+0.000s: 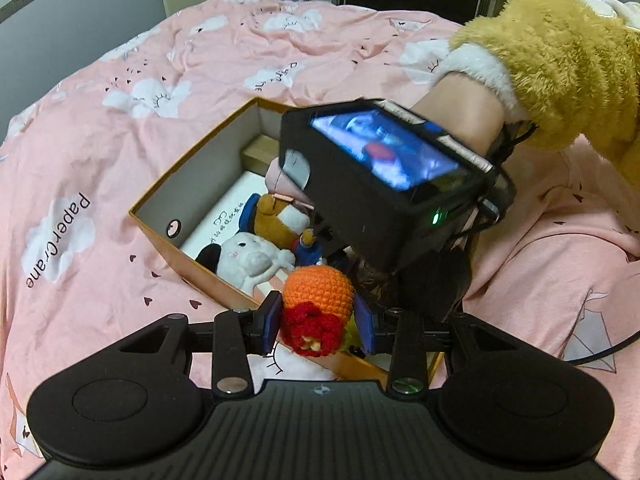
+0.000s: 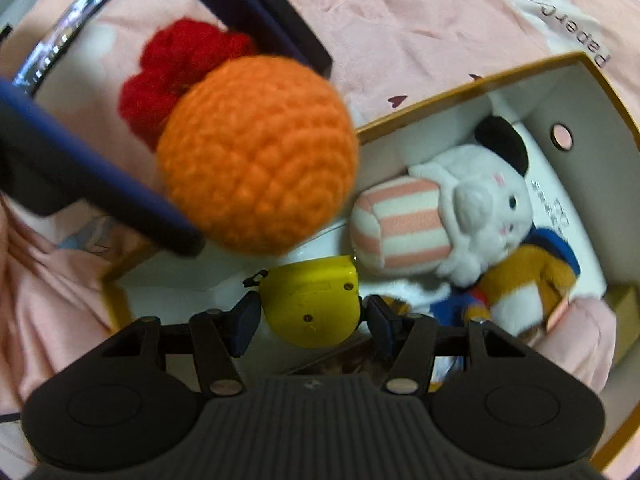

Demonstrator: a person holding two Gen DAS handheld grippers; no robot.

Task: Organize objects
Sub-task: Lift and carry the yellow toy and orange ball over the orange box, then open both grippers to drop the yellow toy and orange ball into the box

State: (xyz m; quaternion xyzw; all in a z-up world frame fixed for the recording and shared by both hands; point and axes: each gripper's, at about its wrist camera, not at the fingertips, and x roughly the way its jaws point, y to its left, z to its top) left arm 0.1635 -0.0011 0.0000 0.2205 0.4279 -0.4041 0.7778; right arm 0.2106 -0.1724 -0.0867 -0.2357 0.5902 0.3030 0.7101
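Carrying both toys to the box (image 1: 160, 188): left gripper (image 1: 318, 326) clamping the crochet ball (image 1: 318, 290) above its rim, right gripper (image 2: 312, 316) clenching the yellow toy (image 2: 310, 300) inside, needing release next.

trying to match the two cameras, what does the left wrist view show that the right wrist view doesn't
Only the left wrist view: the fuzzy yellow sleeve and the screen on the right unit.

Only the right wrist view: the yellow toy between the right tongs, and a pink-striped plush.

Both: the orange crochet toy clamped in the left tongs, the box, the white plush, the brown plush and the pink bedcover.
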